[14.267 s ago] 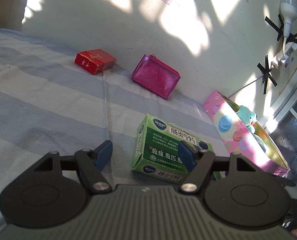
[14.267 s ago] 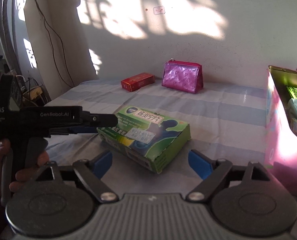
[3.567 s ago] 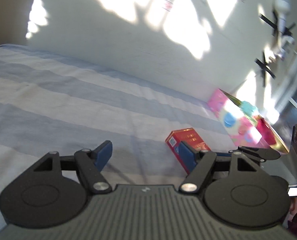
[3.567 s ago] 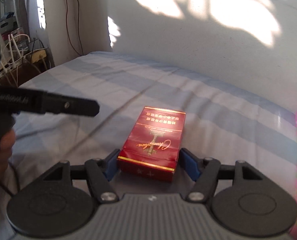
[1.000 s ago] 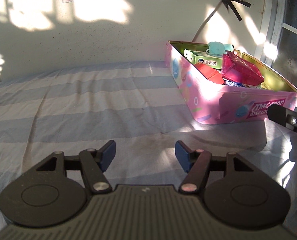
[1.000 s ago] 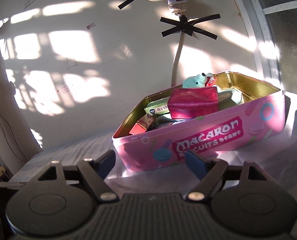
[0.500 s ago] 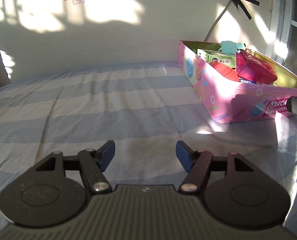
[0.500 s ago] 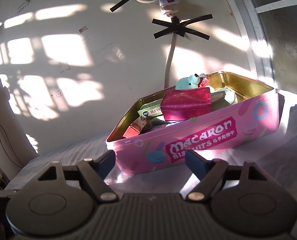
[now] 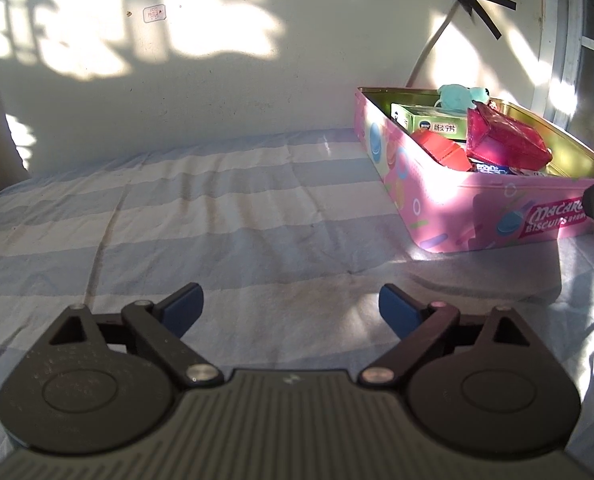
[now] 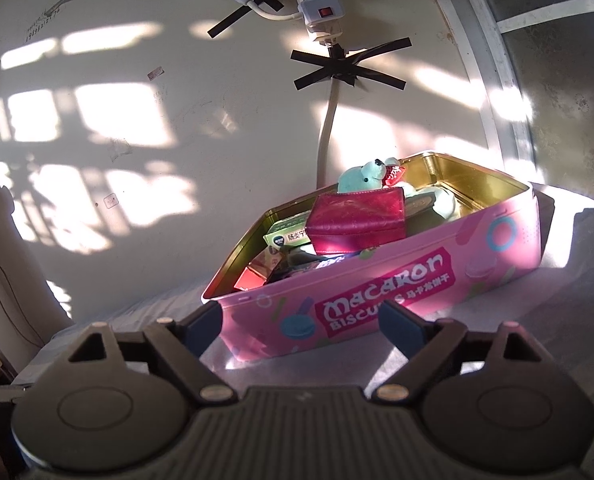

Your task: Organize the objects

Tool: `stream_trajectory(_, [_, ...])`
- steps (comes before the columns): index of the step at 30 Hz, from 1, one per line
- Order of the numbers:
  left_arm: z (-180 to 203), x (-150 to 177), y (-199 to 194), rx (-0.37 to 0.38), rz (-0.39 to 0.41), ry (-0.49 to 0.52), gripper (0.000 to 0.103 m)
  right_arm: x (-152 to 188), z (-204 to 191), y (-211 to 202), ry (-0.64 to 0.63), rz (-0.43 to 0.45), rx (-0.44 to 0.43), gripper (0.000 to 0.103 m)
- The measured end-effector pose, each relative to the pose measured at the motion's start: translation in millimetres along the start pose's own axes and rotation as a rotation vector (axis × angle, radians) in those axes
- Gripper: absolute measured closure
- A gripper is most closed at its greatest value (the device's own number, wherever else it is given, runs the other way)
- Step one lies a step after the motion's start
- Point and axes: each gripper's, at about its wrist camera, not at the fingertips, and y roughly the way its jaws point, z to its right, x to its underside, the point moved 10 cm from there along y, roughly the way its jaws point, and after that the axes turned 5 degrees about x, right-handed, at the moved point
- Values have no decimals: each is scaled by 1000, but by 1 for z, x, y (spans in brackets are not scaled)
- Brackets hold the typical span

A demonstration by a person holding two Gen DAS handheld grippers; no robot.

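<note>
- Pink biscuit tin (image 10: 437, 280) sits on the striped bedsheet (image 9: 217, 220) against the wall, lid off, filled: magenta pouch (image 10: 357, 216), green medicine box (image 9: 437, 126), red pack (image 9: 441, 148), teal plush bear (image 10: 363, 178).
- Pouch rides high, leaning on the other items above the rim; a bump to the tin could tip it out.
- Right gripper (image 10: 301, 326) spread wide, empty, fingertips just in front of the tin's long side; pushing forward would shove the tin on soft bedding.
- Left gripper (image 9: 293, 306) also wide open, nothing held, over bare sheet, well apart from tin.
- No loose items visible on the sheet; sorting looks done. Risk now is mainly disturbance.
</note>
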Motion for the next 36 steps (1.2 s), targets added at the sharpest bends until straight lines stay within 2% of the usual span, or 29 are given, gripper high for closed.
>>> stream_trajectory(3, [4, -2, -3, 11, -9, 13, 0, -7, -2, -7, -12, 26, 1, 10])
stream_trajectory(5, [6, -4, -6, 14, -3, 15, 0, -11, -3, -11, -25, 36, 0, 4])
stream_trajectory(9, [13, -8, -12, 29, 4, 27, 0, -17, -5, -18, -40, 51, -5, 0])
stream_trajectory(19, [18, -18, -27, 35, 34, 13, 0, -17, -1, -19, -29, 22, -5, 0])
stream_trajectory(23, [18, -19, -29, -7, 37, 40, 0, -16, 0, -19, -27, 18, -8, 0])
stream_trajectory(36, [25, -7, -19, 5, -56, 28, 0, -15, 6, -16, -3, 3, 0, 0])
